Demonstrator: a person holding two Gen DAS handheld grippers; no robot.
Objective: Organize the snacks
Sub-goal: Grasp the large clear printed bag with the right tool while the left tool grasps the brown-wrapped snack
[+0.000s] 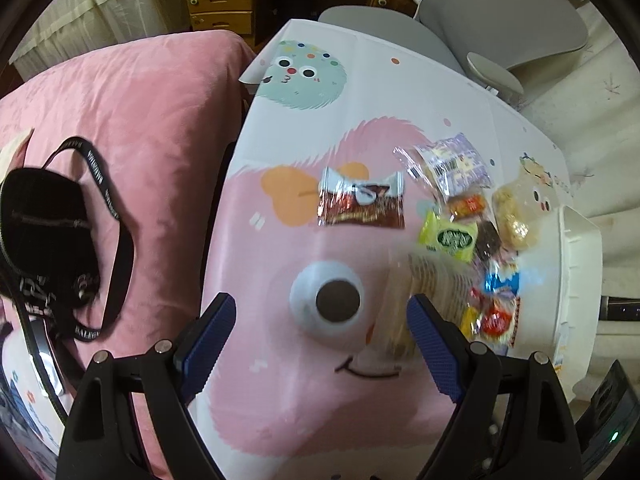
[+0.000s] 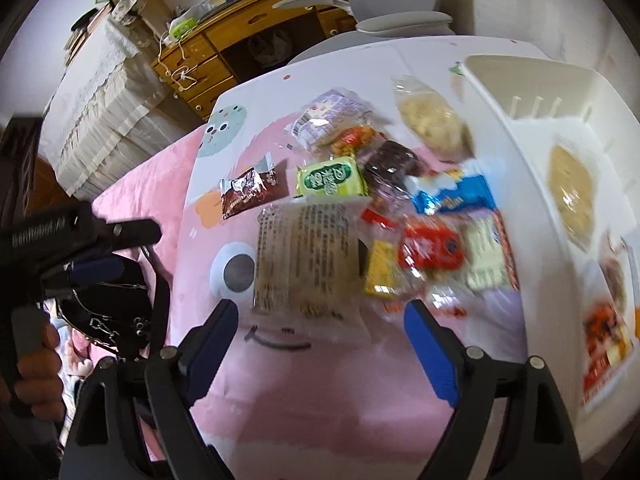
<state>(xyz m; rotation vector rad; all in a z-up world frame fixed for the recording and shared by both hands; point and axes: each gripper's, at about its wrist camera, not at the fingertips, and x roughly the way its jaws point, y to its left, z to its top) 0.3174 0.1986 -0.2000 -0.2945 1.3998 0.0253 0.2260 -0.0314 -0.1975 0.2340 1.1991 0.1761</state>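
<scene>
The snacks (image 2: 384, 200) lie in a loose heap on the table (image 2: 320, 400), just ahead of your right tongs (image 2: 320, 328) and spreading off to their right. A pale printed packet (image 2: 308, 256) sits just beyond the right tongs' tips. A brown packet (image 1: 360, 204) lies apart, ahead of your left tongs (image 1: 320, 328). The white bin (image 2: 520, 92), to the right of the heap, already holds a few packets. Both pairs of tongs are spread wide with nothing between them. Left of the left tongs, a black bag (image 1: 44, 232) rests on a pink bed (image 1: 140, 120).
</scene>
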